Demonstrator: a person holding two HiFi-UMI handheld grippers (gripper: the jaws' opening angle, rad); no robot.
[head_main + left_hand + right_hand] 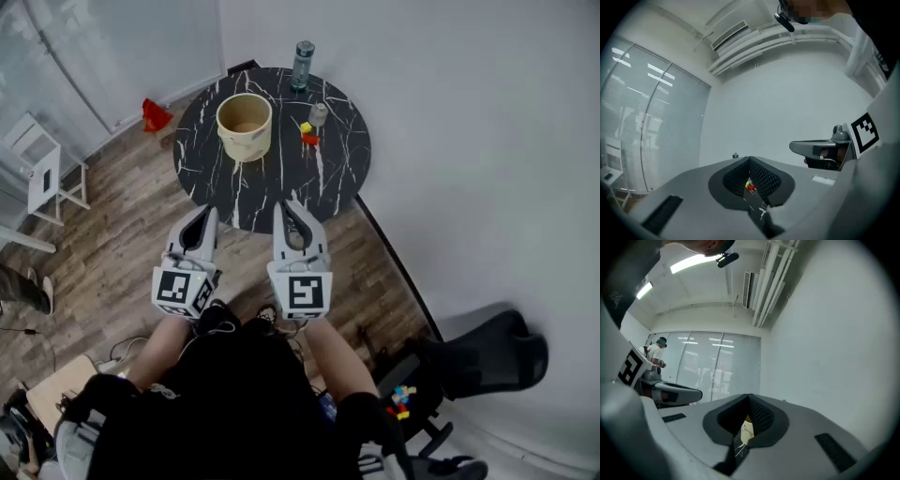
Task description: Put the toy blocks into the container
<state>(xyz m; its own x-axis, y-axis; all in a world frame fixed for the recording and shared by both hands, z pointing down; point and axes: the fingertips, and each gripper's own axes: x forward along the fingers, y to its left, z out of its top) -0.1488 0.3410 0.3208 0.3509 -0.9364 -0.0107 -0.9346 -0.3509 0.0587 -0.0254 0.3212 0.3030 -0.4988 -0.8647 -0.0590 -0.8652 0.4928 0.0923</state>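
Shut pad to pad on the left gripper [207, 214], with nothing caught in the jaws; likewise on the right gripper [290, 206], closed and empty. Held level and side by side, just short of the near edge of the round black desk [281, 183]. Ahead of both, across the desk: on the left the beige container [245, 142], upright and open-topped; to its right and apart from it the toy blocks [307, 133], a yellow one touching a red one, just beside a small grey thing [318, 114]. Through the slit of the left gripper's jaws, sighted on the toy blocks; through the right gripper's, on the container's wall. By position, though, nearer the toy blocks with the right gripper and nearer the container with the left. Too far off to tell the long axis of either block. Likely to need opening first, then a reach forward and down over the near part of the desk, bare marble with room to move. Past the toy blocks, much less room: close to the desk's right rim, with a bottle [302, 64] at the back edge and the wall close behind. Probably best approached from the near side.
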